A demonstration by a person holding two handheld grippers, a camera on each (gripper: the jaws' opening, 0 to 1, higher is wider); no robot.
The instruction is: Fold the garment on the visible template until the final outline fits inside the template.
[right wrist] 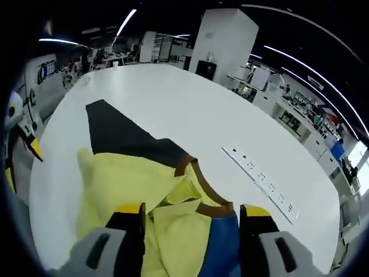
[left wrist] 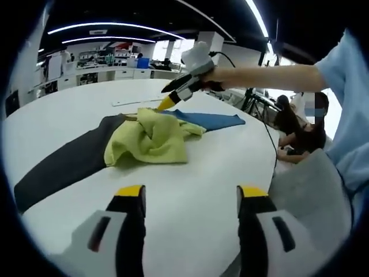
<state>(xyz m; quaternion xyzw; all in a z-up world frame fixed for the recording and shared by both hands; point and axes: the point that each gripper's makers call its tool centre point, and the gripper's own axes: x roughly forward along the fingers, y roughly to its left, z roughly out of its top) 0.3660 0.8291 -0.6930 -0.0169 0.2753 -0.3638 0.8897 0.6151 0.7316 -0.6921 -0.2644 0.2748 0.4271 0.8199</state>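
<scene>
Crumpled garment mid-table, both grippers free above it.

The round white table (left wrist: 190,196) spans my frames; the dark grey cloth template (left wrist: 63,161) runs from lower left to centre of the left gripper view, with a blue fabric panel (left wrist: 210,120) beyond. On it lies the bunched yellow knit garment with a brown collar (left wrist: 151,138), which I judge soft, light and floppy; I'd pinch its collar edge (right wrist: 199,182). The white power strip (right wrist: 262,182) at right could snag. My left gripper (left wrist: 190,199) and right gripper (right wrist: 191,216) are both spread, holding nothing.
</scene>
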